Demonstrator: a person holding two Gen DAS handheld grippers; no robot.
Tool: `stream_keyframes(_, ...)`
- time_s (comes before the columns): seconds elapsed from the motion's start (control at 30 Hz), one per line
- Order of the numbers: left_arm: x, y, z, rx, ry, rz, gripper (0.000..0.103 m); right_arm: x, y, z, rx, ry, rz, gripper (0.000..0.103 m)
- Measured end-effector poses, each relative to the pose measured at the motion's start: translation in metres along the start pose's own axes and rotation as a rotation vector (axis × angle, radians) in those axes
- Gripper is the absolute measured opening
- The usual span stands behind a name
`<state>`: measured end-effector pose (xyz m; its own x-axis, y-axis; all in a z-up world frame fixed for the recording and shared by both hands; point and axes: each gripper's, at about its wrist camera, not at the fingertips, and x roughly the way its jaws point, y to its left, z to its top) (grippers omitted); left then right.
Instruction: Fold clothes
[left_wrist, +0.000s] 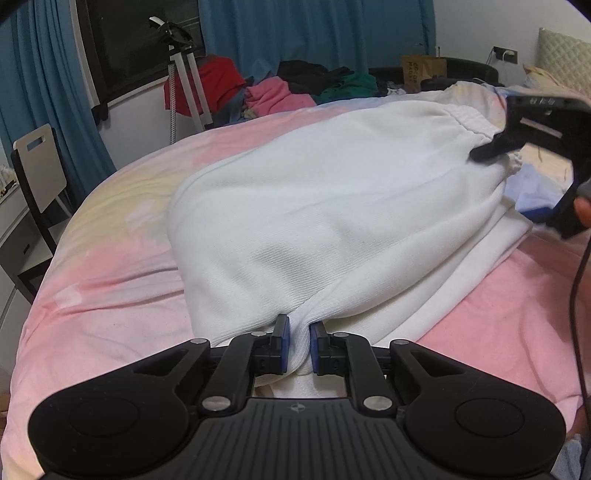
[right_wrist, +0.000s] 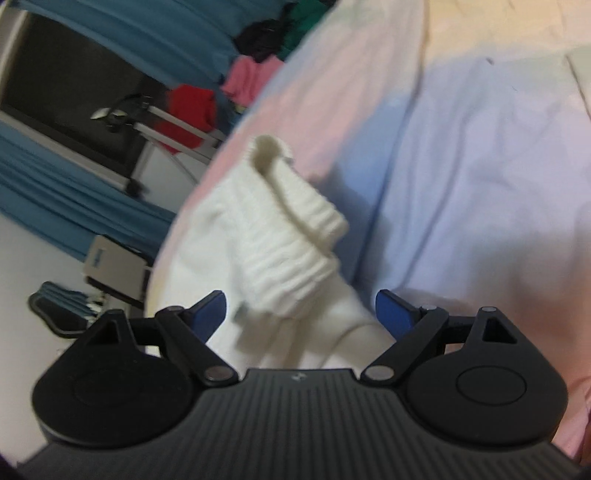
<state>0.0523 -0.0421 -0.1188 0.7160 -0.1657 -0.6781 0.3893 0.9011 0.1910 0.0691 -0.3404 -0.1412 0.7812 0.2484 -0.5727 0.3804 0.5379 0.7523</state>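
A white knit garment (left_wrist: 332, 206) lies folded over on the pink bedspread (left_wrist: 122, 295). My left gripper (left_wrist: 300, 345) is shut on a bunched near edge of the white garment. My right gripper (right_wrist: 300, 314) is open, its blue pads wide apart on either side of the garment's ribbed waistband (right_wrist: 291, 236), not clamping it. In the left wrist view the right gripper (left_wrist: 487, 149) hovers at the garment's far right corner by the elastic band (left_wrist: 469, 123).
A pile of clothes, pink (left_wrist: 273, 96), red (left_wrist: 218, 79), dark and green (left_wrist: 351, 85), sits at the bed's far side. A tripod (left_wrist: 184, 70) and blue curtains (left_wrist: 314, 33) stand behind. A chair (left_wrist: 37, 173) and desk are at left. A paper bag (left_wrist: 423, 70) stands far right.
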Motion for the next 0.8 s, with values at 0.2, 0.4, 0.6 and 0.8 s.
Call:
stream_keyframes(0.2,-0.001,0.004,0.001,-0.033,0.006,-0.008,0.014,0.006,0.014,-0.014,-0.079,0.043,0.097,0.092)
stream_keyframes(0.4,-0.003,0.015,0.003,-0.124,0.014,-0.036,0.014,-0.014,0.028,-0.018,-0.094,-0.07,0.342,0.092)
stream_keyframes(0.6,-0.005,0.015,0.002,-0.137,0.022,-0.043,0.014,0.025,0.025,-0.022,-0.092,-0.029,0.124,0.092)
stream_keyframes(0.8,-0.039,0.029,0.001,-0.205,-0.012,-0.136,0.062,0.047,0.035,-0.032,-0.203,-0.036,-0.064,0.065)
